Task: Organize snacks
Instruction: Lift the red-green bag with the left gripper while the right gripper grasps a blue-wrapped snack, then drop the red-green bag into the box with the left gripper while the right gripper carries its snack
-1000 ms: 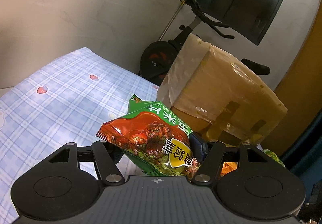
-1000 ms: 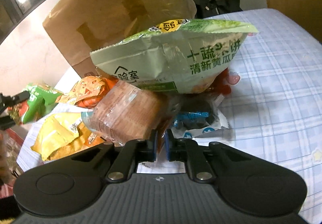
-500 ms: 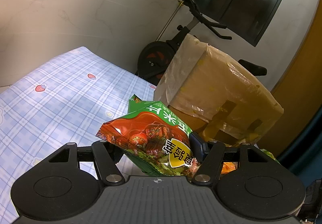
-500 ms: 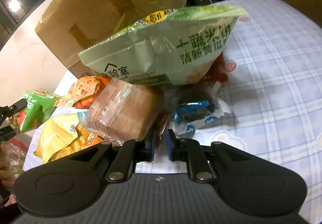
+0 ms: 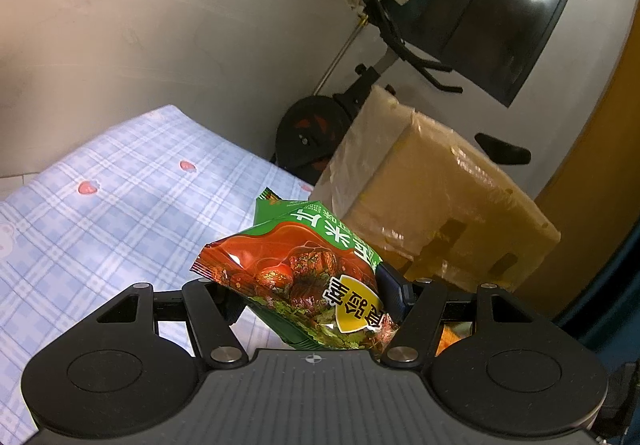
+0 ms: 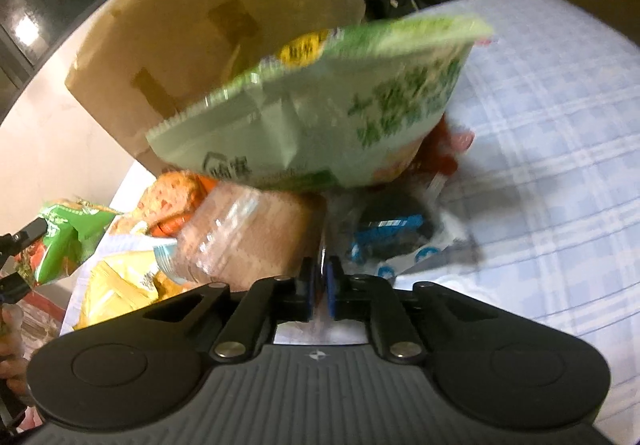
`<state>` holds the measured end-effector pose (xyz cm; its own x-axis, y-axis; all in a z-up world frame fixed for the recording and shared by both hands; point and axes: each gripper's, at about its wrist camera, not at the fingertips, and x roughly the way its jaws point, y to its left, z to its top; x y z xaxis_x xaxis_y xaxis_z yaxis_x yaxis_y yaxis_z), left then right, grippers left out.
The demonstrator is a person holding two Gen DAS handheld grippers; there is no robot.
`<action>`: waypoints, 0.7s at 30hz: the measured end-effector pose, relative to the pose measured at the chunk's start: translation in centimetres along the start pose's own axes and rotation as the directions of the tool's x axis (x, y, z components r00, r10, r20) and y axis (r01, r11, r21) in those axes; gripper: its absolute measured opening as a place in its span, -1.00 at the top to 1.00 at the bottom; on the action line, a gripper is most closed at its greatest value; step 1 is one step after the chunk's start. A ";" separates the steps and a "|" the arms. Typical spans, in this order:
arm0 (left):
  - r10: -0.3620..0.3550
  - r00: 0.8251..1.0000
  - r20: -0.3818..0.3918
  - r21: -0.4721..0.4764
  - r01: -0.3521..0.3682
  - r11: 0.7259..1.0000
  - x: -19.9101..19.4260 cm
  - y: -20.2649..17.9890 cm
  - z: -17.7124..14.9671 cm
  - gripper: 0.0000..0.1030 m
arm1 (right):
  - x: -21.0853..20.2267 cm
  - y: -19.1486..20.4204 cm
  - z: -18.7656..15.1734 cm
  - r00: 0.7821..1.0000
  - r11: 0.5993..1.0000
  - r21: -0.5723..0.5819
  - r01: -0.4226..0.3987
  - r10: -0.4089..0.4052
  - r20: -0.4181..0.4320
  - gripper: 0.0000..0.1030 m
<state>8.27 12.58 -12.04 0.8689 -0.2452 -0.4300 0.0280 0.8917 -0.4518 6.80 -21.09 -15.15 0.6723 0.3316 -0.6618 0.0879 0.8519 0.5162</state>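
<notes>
The left gripper (image 5: 308,297) is noted partly open with a red-and-green snack bag (image 5: 296,277) lodged between its jaws, clear of the blue checked bedspread (image 5: 120,181); the right-hand pad is seen against the bag's side, the left-hand contact is hidden by the bag, so the grip is judged to be held. The right gripper (image 6: 319,287) is found all but closed; its jaws have just been closing; a thin clear film edge appears to lie between the blue pads, though whether it belongs to the brown wafer pack (image 6: 248,233) or the neighbouring clear packet cannot be told.

The remaining snacks are heaped in front of the cardboard box (image 6: 192,33); a pale green puffed bag (image 6: 320,113) is perched on top of the wafer pack, with yellow bags (image 6: 120,281) beside it.

Handling is judged as follows: all bags are light, air-filled, slick-filmed and crushable; hold is best taken on a crimped seam or corner, not across the belly; the pale green bag is judged liable to slide off if the pack beneath is drawn out.

Against the earlier frames: the left view is little changed; in the right view the pale green bag is now blurred and more steeply tilted, and the heap sits slightly nearer.
</notes>
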 end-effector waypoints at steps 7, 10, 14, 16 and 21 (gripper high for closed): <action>-0.023 0.999 0.047 0.005 0.023 1.000 -1.5 -0.7 1.2 -0.32 | -4.2 -1.4 0.0 0.997 0.999 0.021 0.024 -0.025 0.067 0.89; -0.047 0.997 0.056 0.006 0.046 0.999 -1.9 -1.2 1.5 -0.32 | -6.2 -1.4 0.1 0.994 1.000 0.030 0.009 -0.012 0.109 0.89; -0.078 0.994 0.077 0.024 0.077 0.997 -2.5 -2.4 2.3 -0.32 | -8.8 -1.0 1.5 0.983 1.000 0.022 -0.019 0.015 0.181 0.89; -0.096 0.991 0.091 0.041 0.093 0.995 -2.8 -3.2 2.8 -0.32 | -9.9 -0.5 2.6 0.974 0.999 0.008 -0.035 0.032 0.223 0.89; -0.125 0.985 0.121 0.075 0.117 0.990 -2.6 -5.4 4.6 -0.32 | -11.7 1.4 5.6 0.945 0.996 -0.045 -0.082 0.092 0.315 0.89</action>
<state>8.12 10.17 -4.93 0.9119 -0.3072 -0.2722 0.1662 0.8828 -0.4394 3.21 -26.06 -3.63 0.8746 0.2642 -0.4065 -0.0009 0.8394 0.5435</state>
